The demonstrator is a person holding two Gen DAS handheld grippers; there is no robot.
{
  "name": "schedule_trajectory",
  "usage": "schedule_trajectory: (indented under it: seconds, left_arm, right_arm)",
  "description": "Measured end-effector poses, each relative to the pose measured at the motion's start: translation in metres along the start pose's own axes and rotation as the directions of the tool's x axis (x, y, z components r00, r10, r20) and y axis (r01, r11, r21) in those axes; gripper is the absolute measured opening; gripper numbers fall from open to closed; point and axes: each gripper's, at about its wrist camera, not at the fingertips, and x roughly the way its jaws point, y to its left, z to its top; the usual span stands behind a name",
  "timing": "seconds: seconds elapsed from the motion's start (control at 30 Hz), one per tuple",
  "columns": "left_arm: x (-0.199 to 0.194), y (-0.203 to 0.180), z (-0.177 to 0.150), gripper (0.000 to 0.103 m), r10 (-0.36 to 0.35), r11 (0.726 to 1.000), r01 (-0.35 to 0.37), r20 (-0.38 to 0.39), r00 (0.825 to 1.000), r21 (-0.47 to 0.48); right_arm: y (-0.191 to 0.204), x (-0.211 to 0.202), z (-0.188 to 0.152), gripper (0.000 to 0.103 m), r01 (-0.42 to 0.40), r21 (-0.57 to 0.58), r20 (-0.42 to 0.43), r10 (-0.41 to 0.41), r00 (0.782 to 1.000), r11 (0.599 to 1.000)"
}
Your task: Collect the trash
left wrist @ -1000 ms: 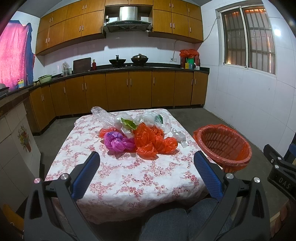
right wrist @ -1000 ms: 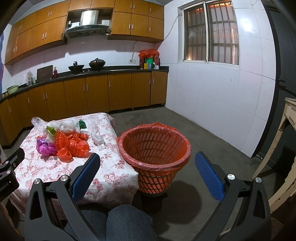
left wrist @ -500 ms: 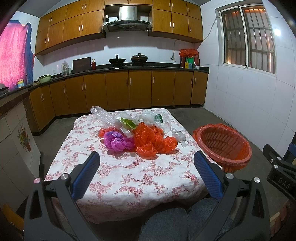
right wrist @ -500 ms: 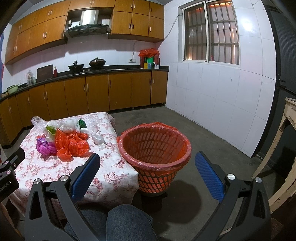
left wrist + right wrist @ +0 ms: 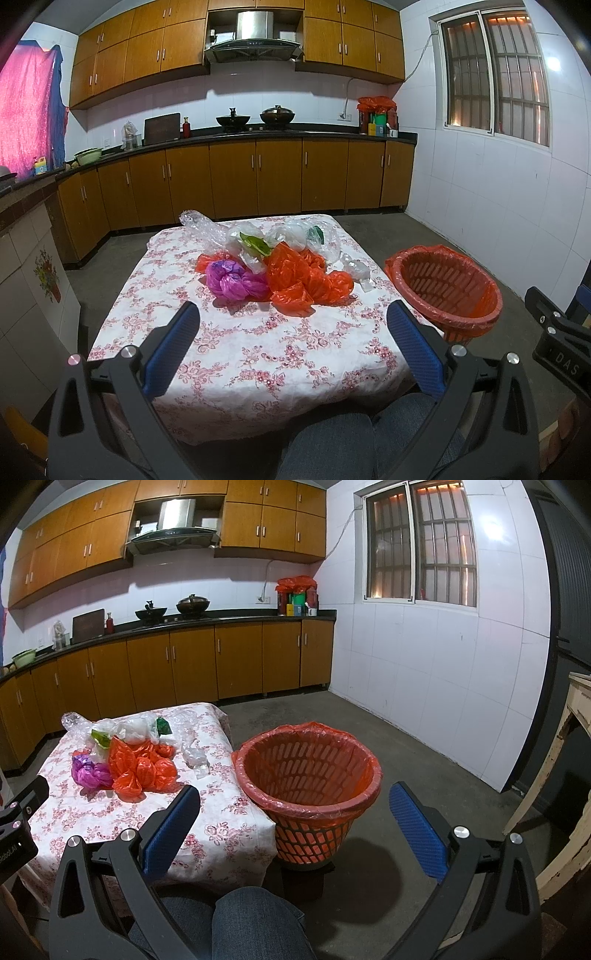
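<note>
Nothing has been collected yet, as far as can be judged. The bin (image 5: pixel 308 775), lined with an orange bag, is seen from the right wrist view to be bare inside, and it stands on the floor just beside the table's (image 5: pixel 258 354) right edge.

All the trash is heaped on the far half of the flowered cloth: a purple bag (image 5: pixel 234 279), crumpled orange bags (image 5: pixel 306 277) touching it on the right, and clear bags (image 5: pixel 291 236) behind them (one with a green leaf or scrap inside, another with something dark green). A small clear scrap (image 5: pixel 356 269) lies apart from the heap, toward the bin side.

The left gripper (image 5: pixel 293 345) is held with its jaws spread wide and nothing between them; it is aimed at the heap but is well short of it, over the near part of the table. The right gripper (image 5: pixel 293 825) is likewise spread wide and holds nothing, and is pointed at the bin from above the person's knee (image 5: pixel 255 919).

The whole task is therefore judged to remain: each bag has to be grasped, carried to the bin and dropped in. The thin film is likely to slip or trail when pinched.
</note>
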Motion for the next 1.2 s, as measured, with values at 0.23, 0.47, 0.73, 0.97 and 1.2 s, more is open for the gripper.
schedule_trajectory:
  seconds: [0.23, 0.47, 0.73, 0.97, 1.2]
  left_arm:
    - [0.004, -0.006, -0.013, 0.099, 0.004, 1.0, -0.004, -0.008, 1.0, -0.01]
    - [0.027, 0.023, -0.017, 0.099, 0.03, 0.997, -0.035, -0.063, 0.998, -0.07]
    - [0.068, 0.076, -0.017, 0.099, 0.113, 0.981, -0.13, -0.122, 0.986, -0.144]
    - [0.125, 0.106, -0.004, 0.099, 0.138, 0.972, -0.165, -0.163, 0.977, -0.165]
    - [0.183, 0.123, 0.008, 0.088, 0.087, 0.966, -0.134, -0.209, 0.974, -0.223]
  right_arm:
    - [0.001, 0.009, -0.004, 0.101, -0.005, -0.004, -0.014, 0.005, 1.0, 1.0]
    - [0.009, 0.023, -0.005, 0.101, -0.05, -0.027, -0.044, 0.049, 0.998, 0.998]
    - [0.04, 0.063, 0.003, 0.101, -0.158, -0.052, -0.101, 0.152, 0.983, 0.986]
    - [0.081, 0.117, 0.018, 0.101, -0.244, -0.077, -0.134, 0.232, 0.963, 0.967]
    - [0.106, 0.189, 0.027, 0.08, -0.244, -0.103, -0.221, 0.217, 0.951, 0.964]
